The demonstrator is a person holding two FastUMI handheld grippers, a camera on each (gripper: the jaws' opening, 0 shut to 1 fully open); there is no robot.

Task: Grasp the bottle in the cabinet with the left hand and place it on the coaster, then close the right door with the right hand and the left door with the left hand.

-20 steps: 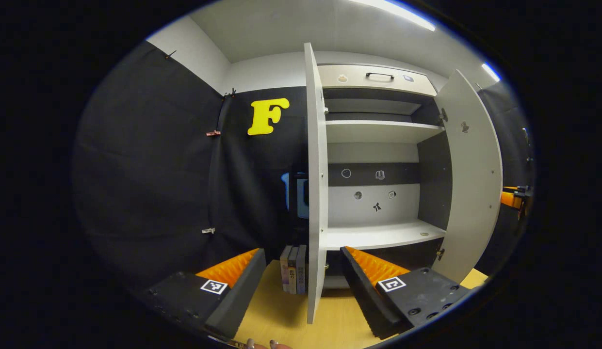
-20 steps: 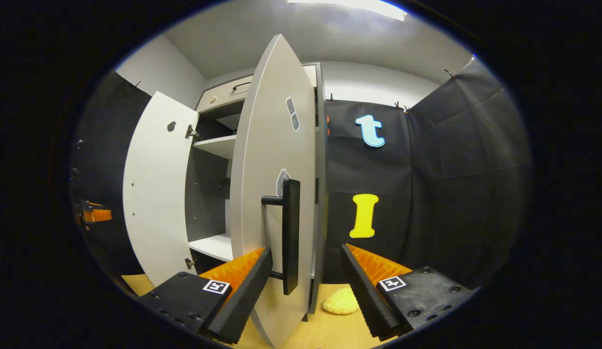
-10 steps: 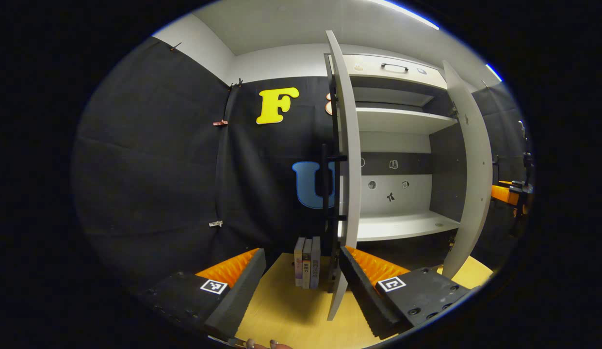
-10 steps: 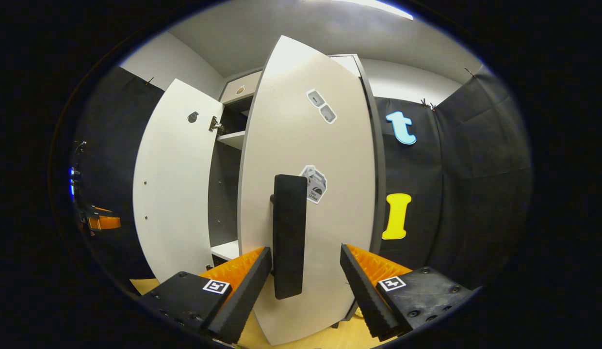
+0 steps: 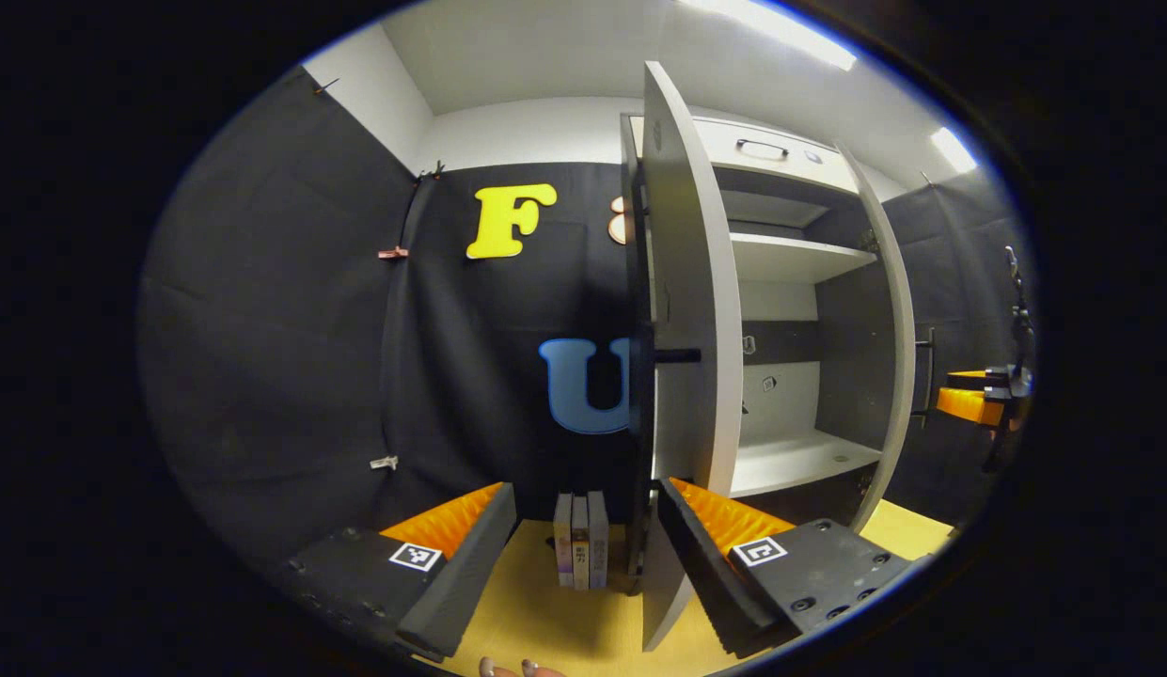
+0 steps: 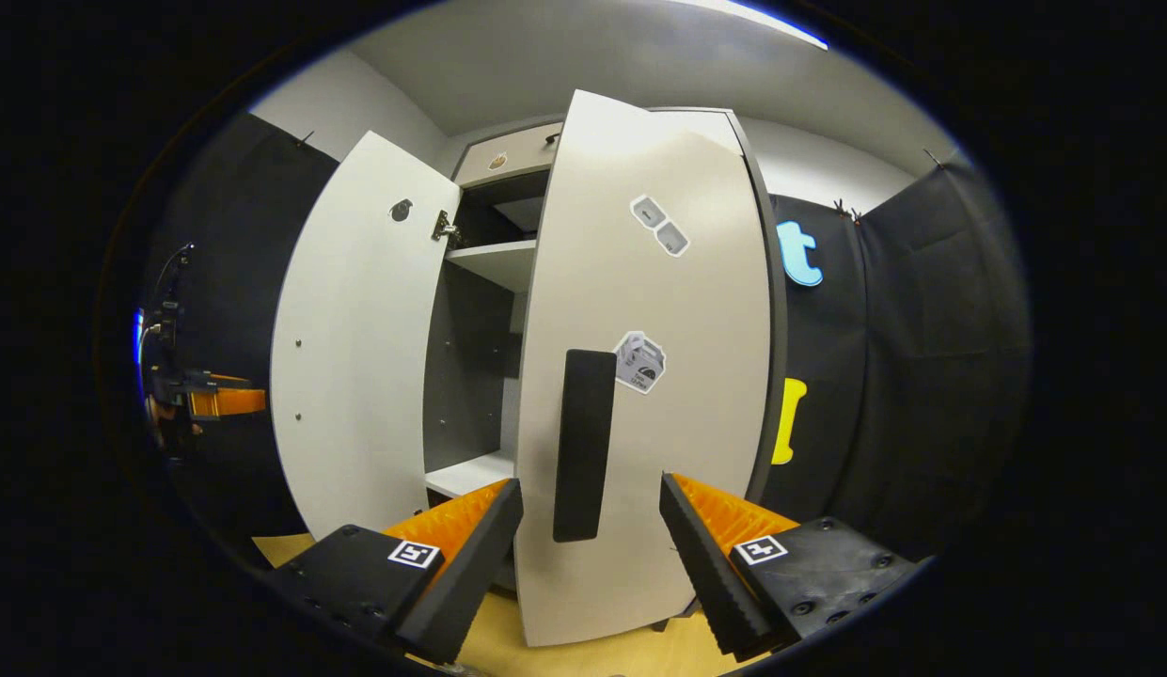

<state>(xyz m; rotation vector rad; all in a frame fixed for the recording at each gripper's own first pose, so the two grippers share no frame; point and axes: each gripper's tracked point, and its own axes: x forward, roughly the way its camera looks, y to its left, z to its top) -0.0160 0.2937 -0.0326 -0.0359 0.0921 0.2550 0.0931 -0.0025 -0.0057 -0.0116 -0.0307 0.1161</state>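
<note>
Now the right claw [image 6: 591, 555] is wide open, holding nothing, facing the tall pale-grey right door [image 6: 639, 376] beside its long black handle [image 6: 581, 444]. Push gently until it shuts. Bottle: cannot tell where.

The cabinet [image 5: 790, 282] stands upright with pale shelves and a dark interior. The right door [image 6: 639, 376], pale with a black vertical handle [image 6: 583, 442], is swung most of the way toward closed. The left door [image 6: 357, 348] stands wide open. The lower shelf [image 5: 790, 461] appears bare, though partly hidden.
</note>
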